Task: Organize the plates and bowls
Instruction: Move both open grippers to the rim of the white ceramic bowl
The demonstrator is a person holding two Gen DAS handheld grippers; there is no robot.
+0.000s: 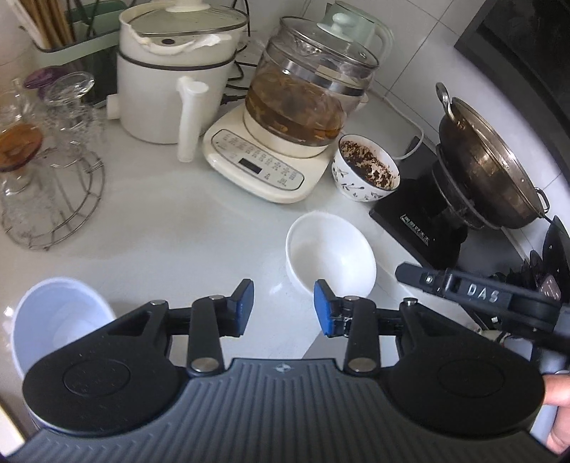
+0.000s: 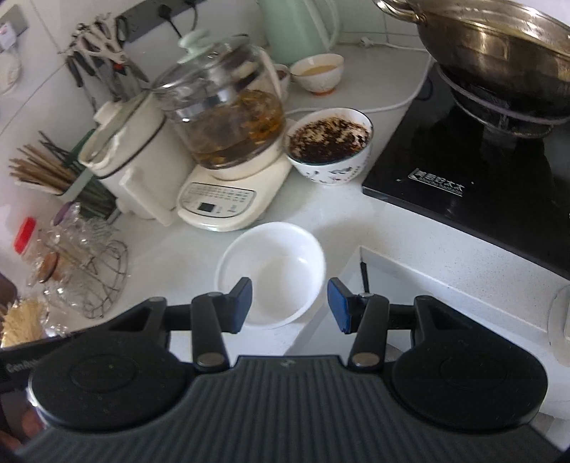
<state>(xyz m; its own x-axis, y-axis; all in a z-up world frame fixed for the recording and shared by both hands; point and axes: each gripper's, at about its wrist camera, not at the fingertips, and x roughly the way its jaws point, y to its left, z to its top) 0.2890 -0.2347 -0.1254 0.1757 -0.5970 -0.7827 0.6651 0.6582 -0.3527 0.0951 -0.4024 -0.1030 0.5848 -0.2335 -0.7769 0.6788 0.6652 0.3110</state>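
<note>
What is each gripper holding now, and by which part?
Nothing. The left gripper and the right gripper both stand open and empty, near the white bowl.

A glass kettle (image 1: 306, 96) holding brown liquid sits on a cream control base (image 1: 256, 167), with a white electric cooker (image 1: 167, 82) just beside it on the left and a mint-green jug (image 2: 295, 28) behind it. A dark metal wok (image 1: 491, 167) rests tilted on a wire stand on the black induction hob (image 2: 473, 171), whose white cable (image 2: 392, 103) runs across the white countertop (image 1: 171, 220). At the left edge, glassware is stacked in a wire basket (image 1: 60, 199), and a green holder (image 1: 67, 53) containing chopsticks (image 2: 39, 171) stands against the tiled wall.
</note>
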